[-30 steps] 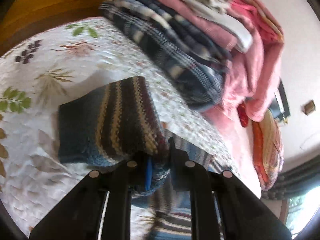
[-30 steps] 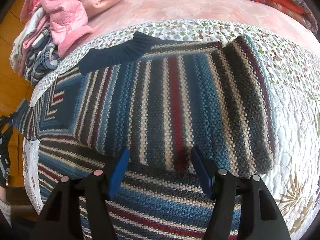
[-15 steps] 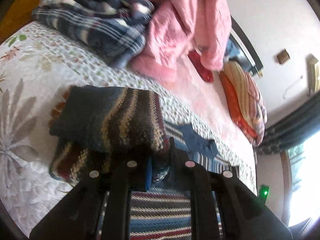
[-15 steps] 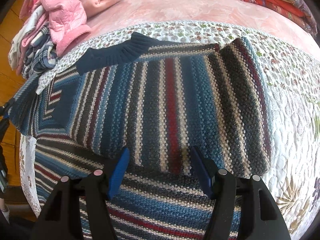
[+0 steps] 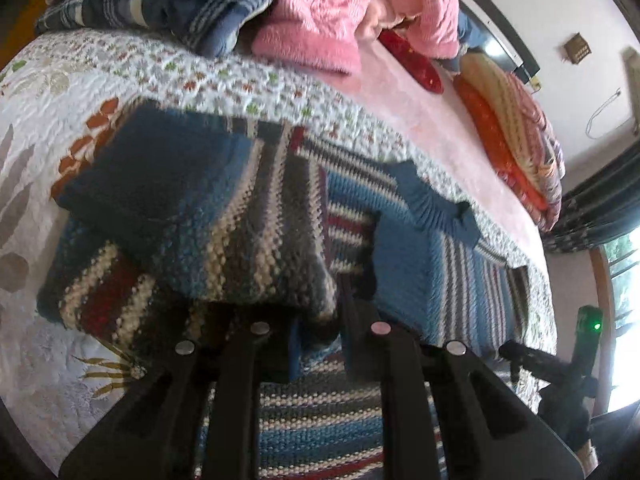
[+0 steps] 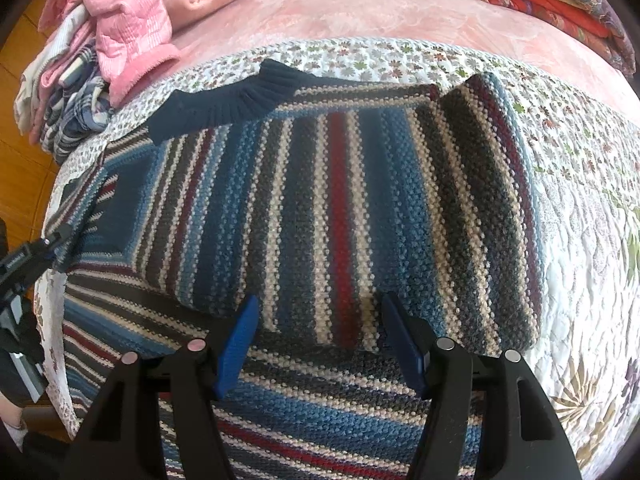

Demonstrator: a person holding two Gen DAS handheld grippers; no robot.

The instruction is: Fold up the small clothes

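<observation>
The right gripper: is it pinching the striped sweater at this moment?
No: the right gripper has its blue fingers spread wide apart above the striped sweater, with no fabric caught between them.

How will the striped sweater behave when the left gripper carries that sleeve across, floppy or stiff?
Probably floppy: the sleeve held in the left gripper drapes over itself. The sweater is a chunky knit, so it likely feels fairly heavy and sags. Its coarse texture should grip the quilt rather than slide.

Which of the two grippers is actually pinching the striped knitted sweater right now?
The left gripper: its fingers are shut on a folded edge of the striped knitted sweater. The right gripper hovers open, its blue pads apart above the knit.
</observation>
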